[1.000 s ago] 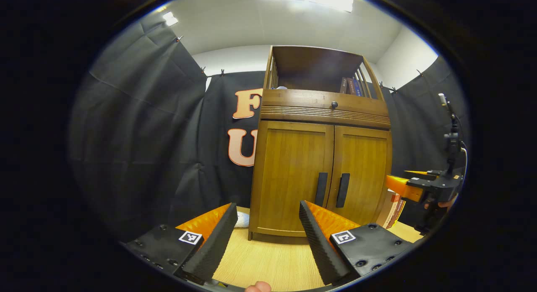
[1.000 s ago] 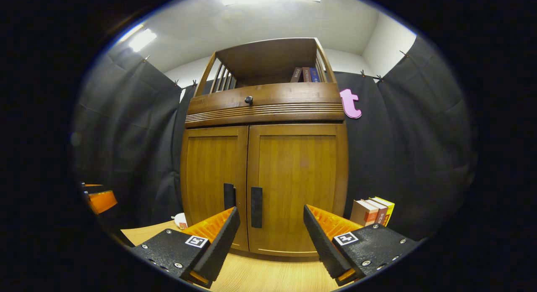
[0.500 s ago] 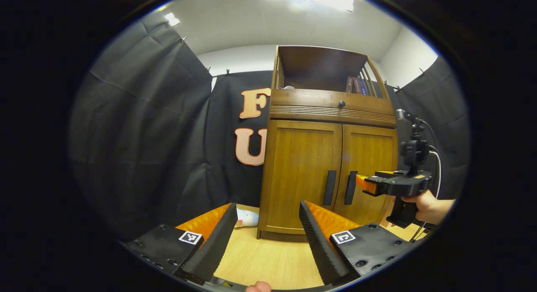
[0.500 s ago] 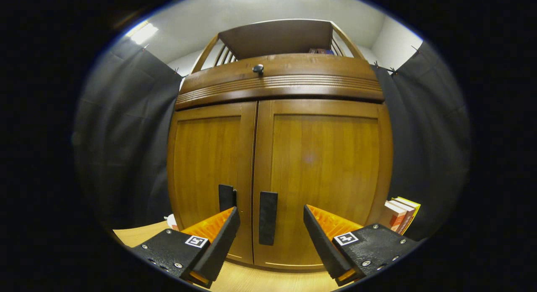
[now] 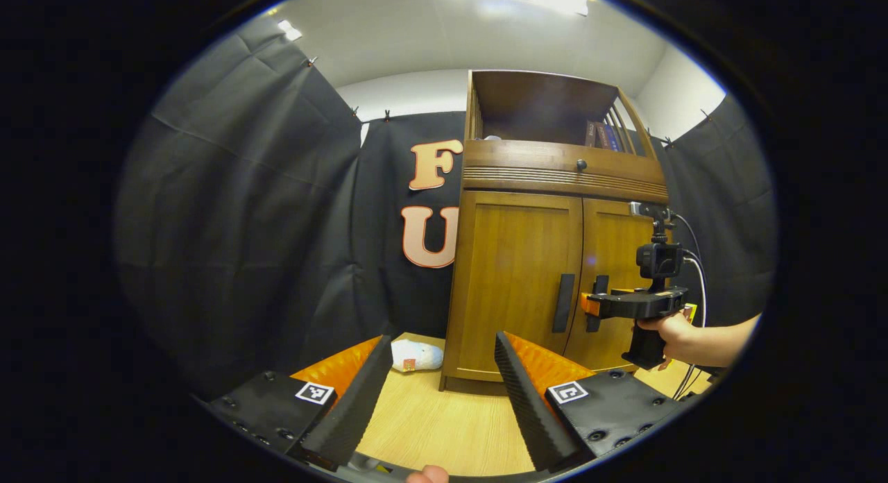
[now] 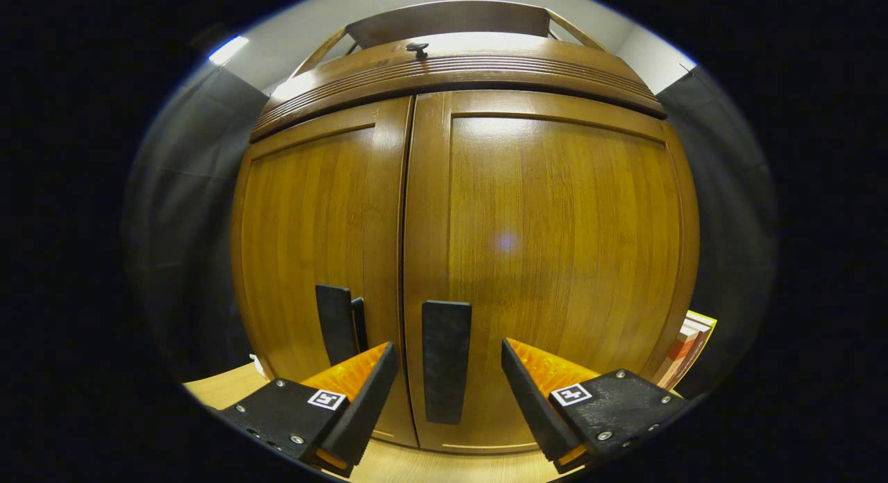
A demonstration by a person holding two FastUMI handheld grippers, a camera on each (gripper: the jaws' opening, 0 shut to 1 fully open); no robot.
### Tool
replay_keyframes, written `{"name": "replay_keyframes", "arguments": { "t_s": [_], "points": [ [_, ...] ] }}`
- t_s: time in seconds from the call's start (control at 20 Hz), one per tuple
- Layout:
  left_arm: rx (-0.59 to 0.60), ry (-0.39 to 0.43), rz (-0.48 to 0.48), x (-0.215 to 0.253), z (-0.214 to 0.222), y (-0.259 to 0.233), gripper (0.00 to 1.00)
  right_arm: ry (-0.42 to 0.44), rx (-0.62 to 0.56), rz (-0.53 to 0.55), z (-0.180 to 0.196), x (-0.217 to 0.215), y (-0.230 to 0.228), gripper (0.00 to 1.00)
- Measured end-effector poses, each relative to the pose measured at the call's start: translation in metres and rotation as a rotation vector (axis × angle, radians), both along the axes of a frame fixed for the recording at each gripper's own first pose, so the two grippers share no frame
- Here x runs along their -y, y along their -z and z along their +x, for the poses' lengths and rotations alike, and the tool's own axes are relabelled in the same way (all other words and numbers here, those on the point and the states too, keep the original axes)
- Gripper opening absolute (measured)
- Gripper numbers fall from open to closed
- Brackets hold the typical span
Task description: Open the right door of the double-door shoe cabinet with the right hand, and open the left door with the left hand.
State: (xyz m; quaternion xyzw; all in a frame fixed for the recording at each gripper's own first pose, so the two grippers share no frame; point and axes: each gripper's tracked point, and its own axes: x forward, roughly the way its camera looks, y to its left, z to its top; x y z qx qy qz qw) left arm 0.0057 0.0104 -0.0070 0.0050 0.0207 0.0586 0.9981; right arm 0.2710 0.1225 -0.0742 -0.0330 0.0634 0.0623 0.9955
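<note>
- Right claw: gaping, nothing between the fingers, nosed up close to the cabinet.
- Right handle: dead ahead, framed between the two fingers, apparently not yet pinched; so lined up, probably, for a grip and a pull.
- Right door: shut, flush with the left door.
- Left handle: just left of the right claw's left finger, untouched.
- Left claw: spread wide, empty, low over the counter, well back from the cabinet; likely waiting its turn.
- Ahead and right of the left claw: a hand with the right claw at the handles.
- Books: right of the right claw, beside the cabinet.
</note>
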Motion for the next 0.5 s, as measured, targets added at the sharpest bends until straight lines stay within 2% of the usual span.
{"name": "replay_keyframes", "arguments": {
  "t_s": [0.05,0.1,0.15,0.2,0.25,0.3,0.35,0.4,0.45,0.5],
  "points": [
    [-0.002,-0.007,0.003,-0.003,0.001,0.001,0.96,0.005,-0.011,0.001,0.002,0.000,0.003,0.89],
    [-0.002,-0.012,0.004,-0.005,-0.001,0.001,0.93,0.005,-0.023,0.009,0.003,0.000,0.007,0.92],
    [-0.002,-0.014,0.002,-0.007,-0.001,0.001,0.96,0.005,-0.030,0.022,0.005,-0.001,0.008,0.84],
    [-0.002,-0.015,0.000,-0.007,-0.001,0.002,0.93,0.015,-0.034,0.029,0.008,0.000,0.009,0.74],
    [-0.003,-0.017,0.000,-0.008,-0.001,0.002,0.93,0.026,-0.029,0.033,0.008,0.002,0.009,0.58],
    [-0.006,-0.020,-0.001,-0.008,-0.001,0.003,0.93,0.017,-0.023,0.041,0.010,-0.001,0.010,0.58],
    [-0.008,-0.024,-0.003,-0.008,0.001,0.003,0.93,-0.004,-0.030,0.050,0.011,-0.007,0.013,0.50],
    [-0.010,-0.026,-0.007,-0.009,0.002,0.003,0.93,0.011,-0.018,0.047,0.009,-0.005,0.008,0.41],
    [-0.013,-0.025,-0.011,-0.011,0.003,0.005,0.96,0.016,-0.018,0.034,0.014,-0.005,0.010,0.35],
    [-0.013,-0.025,-0.009,-0.012,0.001,0.006,0.96,0.012,-0.019,0.033,0.012,-0.005,0.010,0.33]
  ]
}}
